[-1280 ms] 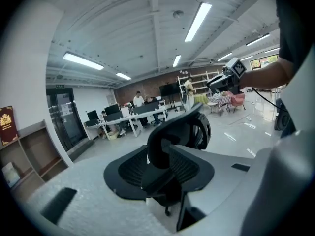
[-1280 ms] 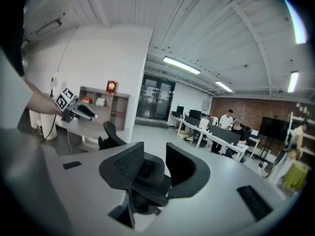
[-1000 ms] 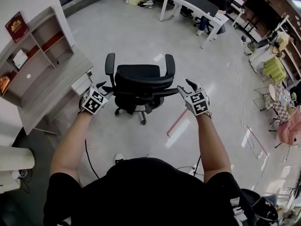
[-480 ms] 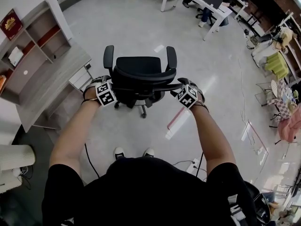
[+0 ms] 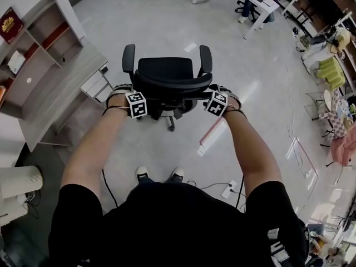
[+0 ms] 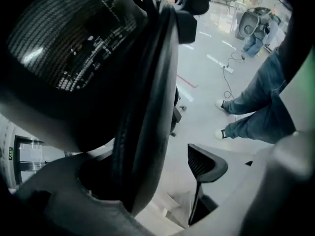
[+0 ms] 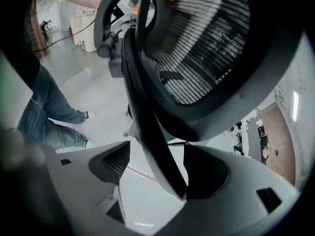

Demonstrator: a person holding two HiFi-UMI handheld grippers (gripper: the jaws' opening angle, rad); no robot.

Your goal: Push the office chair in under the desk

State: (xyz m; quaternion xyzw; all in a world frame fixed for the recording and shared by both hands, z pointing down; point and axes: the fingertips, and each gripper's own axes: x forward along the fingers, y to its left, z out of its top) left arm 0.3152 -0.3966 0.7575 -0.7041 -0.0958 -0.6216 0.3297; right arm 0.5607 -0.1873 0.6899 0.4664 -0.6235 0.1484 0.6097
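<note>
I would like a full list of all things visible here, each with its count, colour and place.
office chair: one, black, mid-floor, back toward the person.
desk: one, grey wood, left of the chair.
shelf unit: one, grey, at the left wall beside the desk.
drawer unit: one, white, at the desk's edge nearest the chair.
power strip: one, white, on the floor to the right of the shoes.
green chair: one, green, right edge.
shoes: two, dark and white, behind the chair.
left gripper: one, grey, fingers open, just opened wider, astride the backrest's rim.
right gripper: one, grey, likewise open and just opened wider, at the rim's other end.
</note>
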